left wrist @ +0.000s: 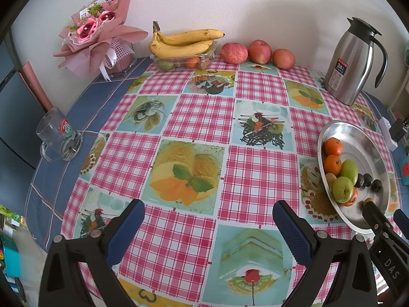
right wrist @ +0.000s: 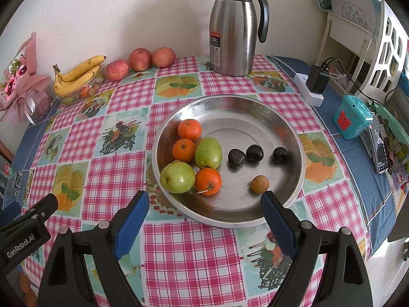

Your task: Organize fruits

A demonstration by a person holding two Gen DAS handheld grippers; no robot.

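The steel plate point(right wrist: 230, 107) lies before my right claw point(right wrist: 204, 204). On it, at nine o'clock, three oranges point(right wrist: 189, 129) and two green fruits point(right wrist: 208, 152) touch as one group; three dark plums point(right wrist: 254, 152) sit near the middle and a small brown fruit point(right wrist: 259, 184) at five o'clock, I think sorted by kind. Bananas point(left wrist: 182, 41) and apples point(left wrist: 234, 52) wait at twelve o'clock by the wall. Both claws, the left claw point(left wrist: 207, 220) too, stand wide open and hold nothing.

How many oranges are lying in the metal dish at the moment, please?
3: one orange at the dish's far left, a second just in front of it, a third nearer the right gripper, beside a green fruit. None seems hidden.
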